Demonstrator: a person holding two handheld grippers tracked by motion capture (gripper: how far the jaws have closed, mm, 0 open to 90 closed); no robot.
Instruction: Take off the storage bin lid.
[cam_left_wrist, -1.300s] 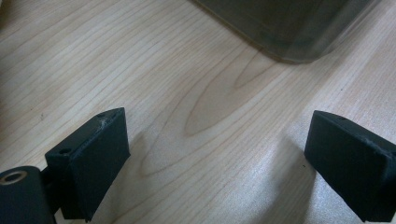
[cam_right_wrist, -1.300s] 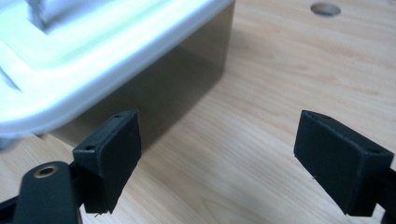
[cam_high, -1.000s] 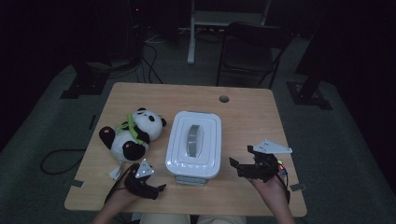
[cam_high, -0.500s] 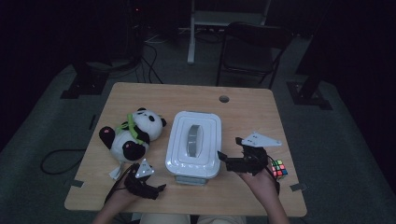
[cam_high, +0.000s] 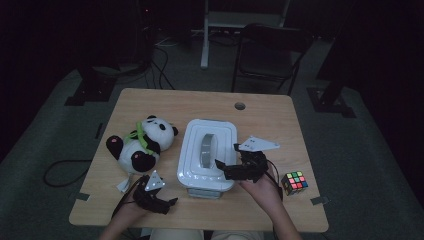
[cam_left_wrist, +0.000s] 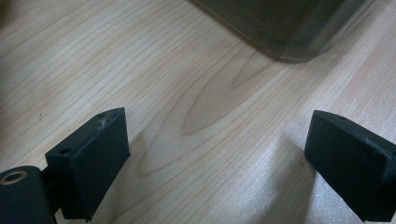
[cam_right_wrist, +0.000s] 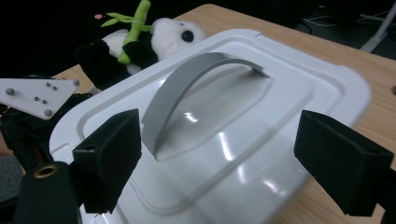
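Approaching the white plastic lidded box (cam_high: 207, 155) with right gripper (cam_right_wrist: 219, 154), jaws wide; next, closing on its grey arched handle (cam_right_wrist: 187, 88). Left gripper (cam_left_wrist: 215, 154) resting wide beside box.

Black two-jaw right gripper (cam_high: 226, 171), grey three-cornered plate, black cable

High view: fixed overhead, facing forward and down, whole worktop (cam_high: 280, 120) in frame. Left gripper view: very near, angled down at bare wood grain. Right gripper view: low, close across the white lidded box (cam_right_wrist: 280, 154); box (cam_high: 209, 155) and toy panda (cam_right_wrist: 140, 42) shared with the high view.
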